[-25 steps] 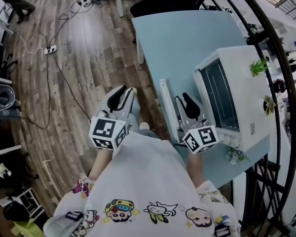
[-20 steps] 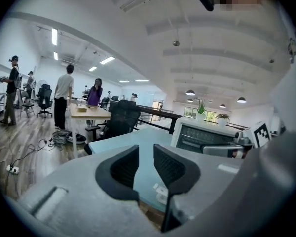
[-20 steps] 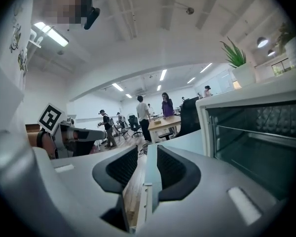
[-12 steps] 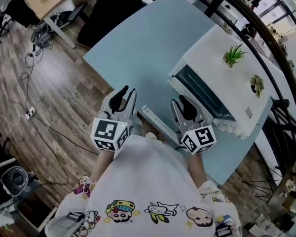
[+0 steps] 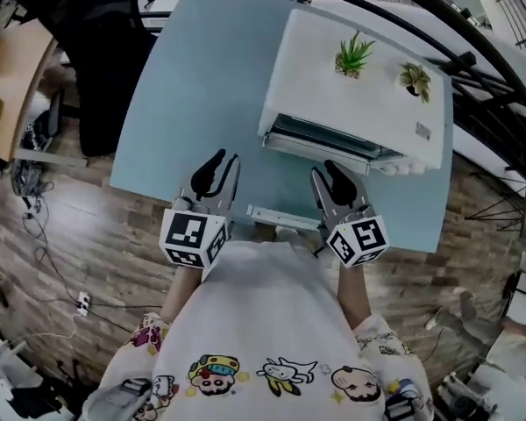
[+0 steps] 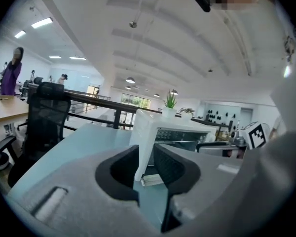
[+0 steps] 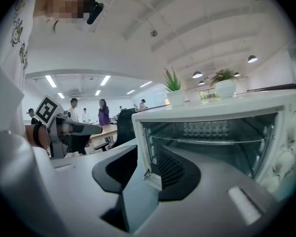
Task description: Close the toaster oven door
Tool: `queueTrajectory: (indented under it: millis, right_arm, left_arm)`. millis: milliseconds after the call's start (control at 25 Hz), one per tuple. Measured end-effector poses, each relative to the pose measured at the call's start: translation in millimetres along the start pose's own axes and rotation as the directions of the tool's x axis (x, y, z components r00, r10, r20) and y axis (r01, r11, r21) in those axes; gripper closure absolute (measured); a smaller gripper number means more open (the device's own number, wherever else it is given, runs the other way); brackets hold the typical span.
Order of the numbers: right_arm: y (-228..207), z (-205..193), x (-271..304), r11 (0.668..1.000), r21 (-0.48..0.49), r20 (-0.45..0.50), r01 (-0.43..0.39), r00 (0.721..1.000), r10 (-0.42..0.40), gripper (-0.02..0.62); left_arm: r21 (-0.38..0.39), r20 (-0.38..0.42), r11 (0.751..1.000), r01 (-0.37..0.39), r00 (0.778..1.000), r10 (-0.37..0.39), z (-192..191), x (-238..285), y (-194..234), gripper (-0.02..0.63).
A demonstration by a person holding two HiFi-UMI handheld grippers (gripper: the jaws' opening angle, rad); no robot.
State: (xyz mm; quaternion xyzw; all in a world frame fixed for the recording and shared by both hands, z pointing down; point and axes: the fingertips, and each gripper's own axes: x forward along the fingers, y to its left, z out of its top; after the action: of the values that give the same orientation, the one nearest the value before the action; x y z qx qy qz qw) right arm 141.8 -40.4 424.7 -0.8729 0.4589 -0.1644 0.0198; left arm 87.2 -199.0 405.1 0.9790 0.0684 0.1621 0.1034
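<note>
1. Now the boxy white toaster oven [image 5: 351,95] sits straight ahead on the smooth pale-blue table [image 5: 193,77], no longer at right.
2. Left gripper [image 5: 221,167]: black jaws apart, empty.
3. Glass door [image 5: 285,217] lies folded down, open.
4. Right gripper [image 5: 331,179]: jaws apart, empty.

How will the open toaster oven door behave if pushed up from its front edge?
The door looks rigid, a white frame round a glass pane, so it should probably swing up as one piece. The toaster oven sits free on the smooth table, so a hard shove may slide it back. The potted plants on top could wobble.
</note>
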Motion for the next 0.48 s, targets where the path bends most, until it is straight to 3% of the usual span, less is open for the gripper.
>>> queueTrajectory:
  millis: [200,480]
  right_arm:
    - [-19.8,-9.6,-37.2,0.979,0.041,0.024,0.198,0.980,-0.199,0.476]
    - [-40.8,-34.2,-95.8,0.925,0.091,0.010,0.370,0.928,-0.372,0.476]
  left_arm:
    - [0.041,-0.050,0.985,0.167,0.985,-0.165,-7.4,20.8,-23.1,0.521]
    - [0.072,-0.092,0.957,0.282,0.957,-0.275,-18.2,33.7,-56.3,0.522]
